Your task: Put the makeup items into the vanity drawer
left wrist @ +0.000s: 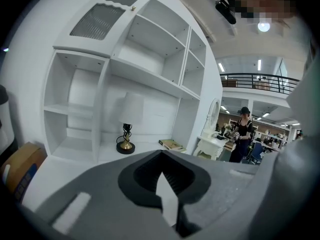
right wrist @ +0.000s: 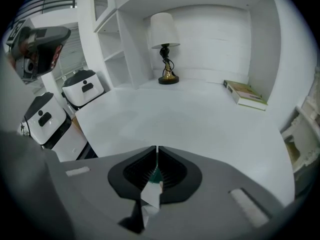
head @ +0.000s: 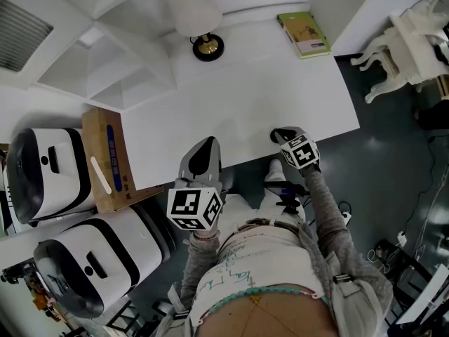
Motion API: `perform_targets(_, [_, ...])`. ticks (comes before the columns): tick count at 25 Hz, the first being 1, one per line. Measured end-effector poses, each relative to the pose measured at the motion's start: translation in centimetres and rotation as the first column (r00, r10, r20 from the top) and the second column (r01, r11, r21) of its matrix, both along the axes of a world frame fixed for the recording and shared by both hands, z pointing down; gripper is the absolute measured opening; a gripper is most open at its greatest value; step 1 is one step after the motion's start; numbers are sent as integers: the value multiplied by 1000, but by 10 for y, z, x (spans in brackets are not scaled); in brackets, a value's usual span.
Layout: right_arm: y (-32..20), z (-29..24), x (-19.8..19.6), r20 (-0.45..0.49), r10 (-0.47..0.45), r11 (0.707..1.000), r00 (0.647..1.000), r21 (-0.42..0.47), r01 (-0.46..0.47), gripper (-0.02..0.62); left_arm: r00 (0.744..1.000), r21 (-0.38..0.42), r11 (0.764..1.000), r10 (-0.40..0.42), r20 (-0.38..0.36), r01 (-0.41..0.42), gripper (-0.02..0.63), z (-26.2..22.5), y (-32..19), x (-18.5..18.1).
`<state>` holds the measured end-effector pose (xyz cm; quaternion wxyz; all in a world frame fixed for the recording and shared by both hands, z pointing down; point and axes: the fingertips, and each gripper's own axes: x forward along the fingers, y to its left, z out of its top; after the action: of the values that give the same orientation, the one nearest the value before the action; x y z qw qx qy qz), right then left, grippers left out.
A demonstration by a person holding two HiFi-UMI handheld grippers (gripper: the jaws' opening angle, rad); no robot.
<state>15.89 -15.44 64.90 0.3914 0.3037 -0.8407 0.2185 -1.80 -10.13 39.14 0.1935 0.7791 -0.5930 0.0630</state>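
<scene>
Jaws pressed together on both, we hold left gripper (head: 205,146) and right gripper (head: 283,135) just over the front edge of the white desk (head: 280,83); no makeup items show, and the drawer, unseen, likely lies beneath that edge.

A white table (head: 280,97) is backed by white open shelving (head: 105,69). At the table's far edge stand a white-shaded lamp (head: 198,16) and a green book (head: 303,34). Left of the table sit a cardboard box (head: 105,161) and two white machines (head: 49,175). Right of it lie dark floor (head: 393,167) and carved white furniture (head: 403,51).
</scene>
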Motion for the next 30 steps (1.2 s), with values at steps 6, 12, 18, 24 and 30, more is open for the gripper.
perform_targets(6, [5, 15, 2, -43, 2, 1000, 999, -26, -4, 91, 1000, -4, 1000, -21, 4, 21, 2, 1, 3, -9])
perform_targets(12, [7, 31, 1, -77, 20, 998, 997, -64, -25, 141, 999, -7, 999, -38, 5, 38, 2, 3, 9, -15])
perform_targets(18, [4, 34, 2, -72, 59, 996, 996, -68, -64, 127, 998, -9, 998, -56, 5, 56, 2, 4, 13, -22])
perform_targets(24, [4, 33, 2, -114, 60, 997, 992, -50, -66, 95, 998, -6, 998, -67, -2, 67, 2, 3, 16, -28])
perform_targets(30, [2, 34, 5, -103, 99, 994, 990, -45, -104, 36, 997, 7, 997, -79, -10, 79, 2, -1, 24, -35])
